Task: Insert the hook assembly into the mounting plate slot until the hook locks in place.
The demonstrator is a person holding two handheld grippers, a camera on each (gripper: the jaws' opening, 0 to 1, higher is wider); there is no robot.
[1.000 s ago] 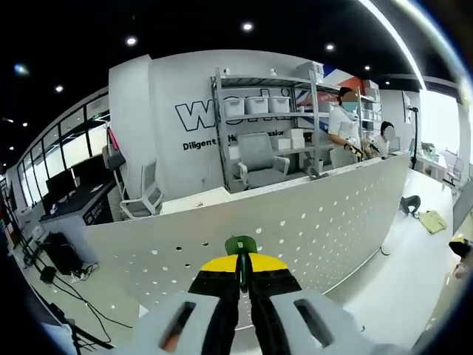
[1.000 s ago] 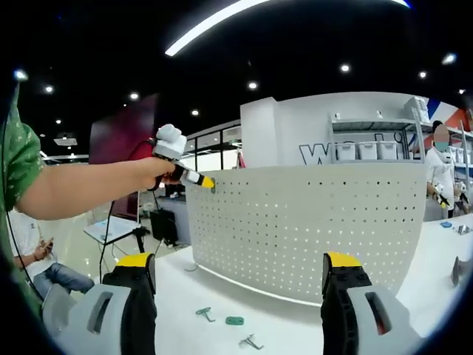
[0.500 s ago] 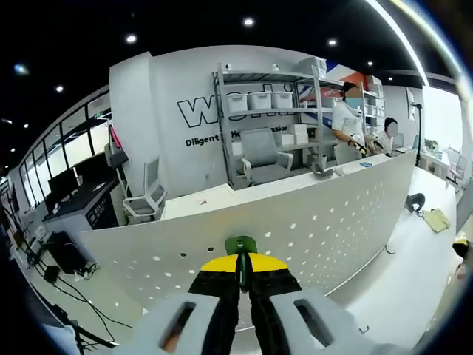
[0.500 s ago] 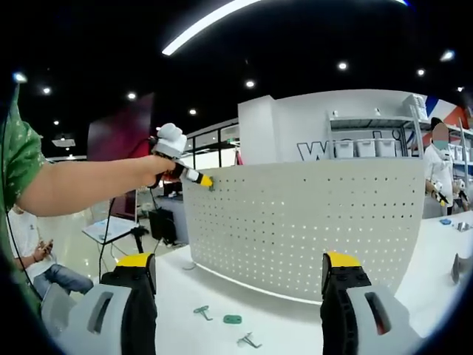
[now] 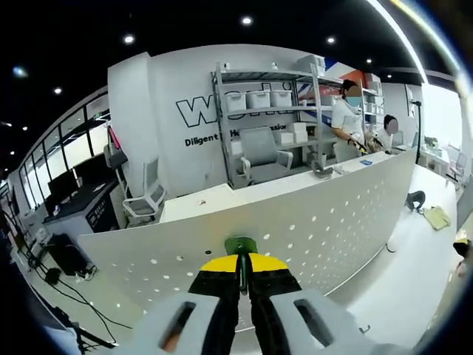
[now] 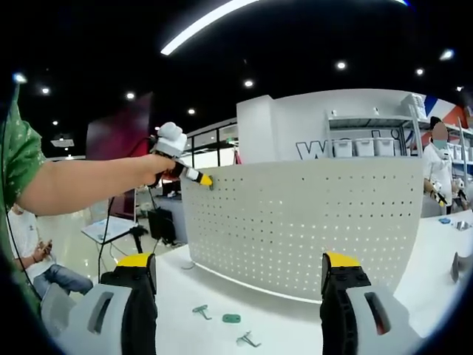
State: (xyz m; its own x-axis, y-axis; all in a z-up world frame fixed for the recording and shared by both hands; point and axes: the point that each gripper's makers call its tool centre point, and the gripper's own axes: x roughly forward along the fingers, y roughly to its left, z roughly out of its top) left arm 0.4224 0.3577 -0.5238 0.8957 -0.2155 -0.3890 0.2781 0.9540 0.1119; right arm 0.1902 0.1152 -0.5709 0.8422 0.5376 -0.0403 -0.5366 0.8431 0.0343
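In the left gripper view my left gripper (image 5: 242,268) is shut on a green hook (image 5: 241,245), whose head pokes out past the yellow jaw tips against the white perforated mounting plate (image 5: 318,222). From the right gripper view the left gripper (image 6: 194,176) shows at the plate's upper left corner, held by a person's arm (image 6: 89,181), its tip touching the mounting plate (image 6: 310,222). My right gripper (image 6: 236,281) stands open with nothing between its jaws. Loose green hooks (image 6: 231,319) lie on the white table below.
The white table (image 6: 185,296) runs in front of the upright plate. Two more hook parts (image 6: 200,311) (image 6: 248,339) lie beside the green one. Shelves with bins (image 5: 266,126), chairs and people stand behind the plate. A seated person (image 6: 29,251) is at the far left.
The views shift only slightly. The left gripper stays pressed to the plate's top corner with the hook in it; the right gripper has not moved.
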